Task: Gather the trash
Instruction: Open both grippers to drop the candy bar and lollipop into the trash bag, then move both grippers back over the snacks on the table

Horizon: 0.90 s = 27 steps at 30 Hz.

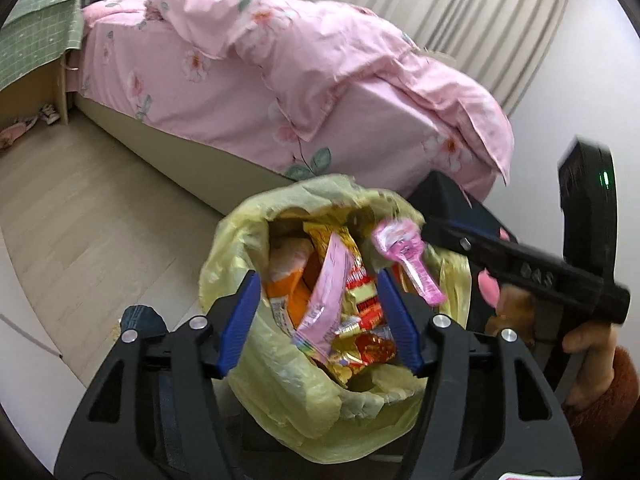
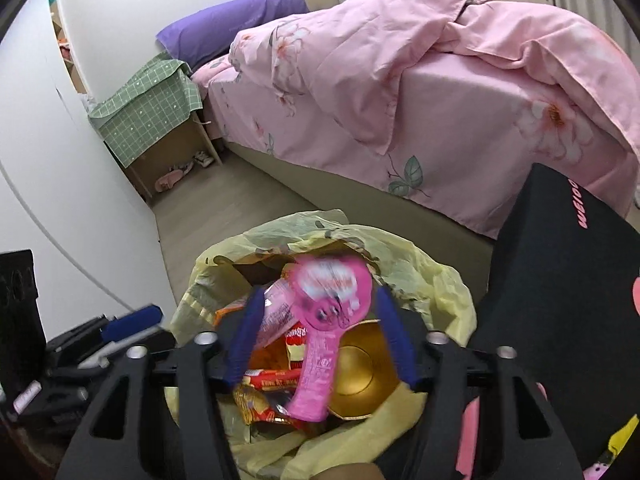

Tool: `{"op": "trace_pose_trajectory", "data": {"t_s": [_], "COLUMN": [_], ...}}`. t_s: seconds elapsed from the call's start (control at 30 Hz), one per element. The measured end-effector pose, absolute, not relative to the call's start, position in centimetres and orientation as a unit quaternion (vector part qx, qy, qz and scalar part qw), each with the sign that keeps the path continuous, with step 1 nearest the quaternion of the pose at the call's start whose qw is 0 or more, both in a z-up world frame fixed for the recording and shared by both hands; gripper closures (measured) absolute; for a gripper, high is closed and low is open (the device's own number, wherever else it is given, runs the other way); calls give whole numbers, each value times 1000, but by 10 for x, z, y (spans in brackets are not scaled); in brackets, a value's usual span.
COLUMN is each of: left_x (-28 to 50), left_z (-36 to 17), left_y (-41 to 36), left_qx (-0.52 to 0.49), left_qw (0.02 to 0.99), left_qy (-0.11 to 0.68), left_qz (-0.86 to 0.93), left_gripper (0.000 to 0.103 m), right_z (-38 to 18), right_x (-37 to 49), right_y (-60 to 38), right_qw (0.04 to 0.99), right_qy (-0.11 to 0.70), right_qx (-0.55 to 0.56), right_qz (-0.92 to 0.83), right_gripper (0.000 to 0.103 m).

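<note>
A yellow trash bag (image 1: 280,380) sits low in the middle of both views, with its mouth wide open. It is stuffed with snack wrappers (image 1: 348,320) in orange, red, gold and pink, and the right wrist view shows a shiny gold bowl (image 2: 360,364) inside it too. The left gripper (image 1: 318,320) hangs over the bag with its blue fingers (image 1: 240,312) spread apart and nothing between them. The right gripper (image 2: 318,340) is also over the bag, and its blue fingers (image 2: 390,332) are spread wide. A pink lollipop-shaped wrapper (image 2: 324,328) is between them, blurry, right above the trash; it touches neither finger as far as can be seen. In the left wrist view the same pink wrapper (image 1: 404,260) shows just right of middle, at the bag's rim. Behind the bag, across the top of both views, is a bed with a pink flowered blanket (image 2: 400,80) and a purple pillow (image 2: 232,24). A black box (image 2: 560,300) stands at the right, just beside the bag.
</note>
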State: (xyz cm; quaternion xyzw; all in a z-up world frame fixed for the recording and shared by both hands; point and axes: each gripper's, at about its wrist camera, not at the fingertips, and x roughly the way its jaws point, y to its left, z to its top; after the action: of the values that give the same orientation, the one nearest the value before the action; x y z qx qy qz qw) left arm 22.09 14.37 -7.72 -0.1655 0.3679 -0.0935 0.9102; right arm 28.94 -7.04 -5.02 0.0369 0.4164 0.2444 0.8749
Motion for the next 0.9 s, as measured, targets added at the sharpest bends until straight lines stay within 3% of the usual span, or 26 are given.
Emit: {"op": "trace_pose_trajectory", "data": {"t_s": [0.33,0.9], "left_x": [198,165], "left_z": [-44,-9], "left_y": [142,-37], "left_qx": [-198,-65], "left_qw": [918,912], "left_qy": [333,314], "left_qz": [-79,-257], "left_gripper": [44,44], "right_z": [-16,-16], "right_x": [220,43], "right_y": [-152,-329], "right_qw": [906,936], "right_qy": [370,348], "right_qx": [37,4], "right_qz": [202,43], "right_gripper": [46,45]}}
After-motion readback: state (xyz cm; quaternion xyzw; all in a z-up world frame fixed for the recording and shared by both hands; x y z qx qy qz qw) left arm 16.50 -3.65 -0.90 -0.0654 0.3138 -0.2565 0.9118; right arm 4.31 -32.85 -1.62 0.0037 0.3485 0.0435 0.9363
